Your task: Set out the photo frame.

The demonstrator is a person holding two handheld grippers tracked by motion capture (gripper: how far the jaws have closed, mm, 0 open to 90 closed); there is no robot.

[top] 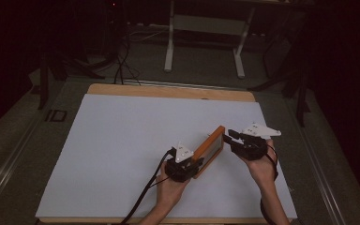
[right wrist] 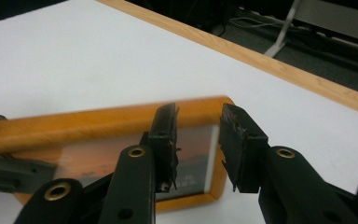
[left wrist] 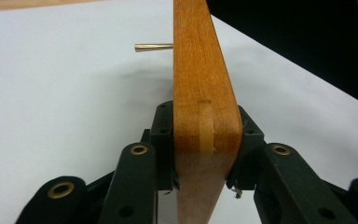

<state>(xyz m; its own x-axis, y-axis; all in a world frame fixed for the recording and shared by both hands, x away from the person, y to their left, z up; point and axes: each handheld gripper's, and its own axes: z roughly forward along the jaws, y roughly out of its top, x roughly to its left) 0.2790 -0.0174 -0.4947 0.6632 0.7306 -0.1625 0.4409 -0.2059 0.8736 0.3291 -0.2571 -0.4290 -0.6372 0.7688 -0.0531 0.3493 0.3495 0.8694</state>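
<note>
Wood frame (top: 209,150), stiff, glazed, likely fragile; stands on edge on white tabletop (top: 122,154), right of centre. Left tool (top: 183,165) clamped on its near end, across the thickness. Right tool (top: 234,137) at far end, jaws apart, empty. Best gripped on wood rim, clear of glass.

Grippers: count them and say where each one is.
2. The left gripper is clamped on the near end of the frame, right of the table's centre. The right gripper is open at the frame's far end.
</note>
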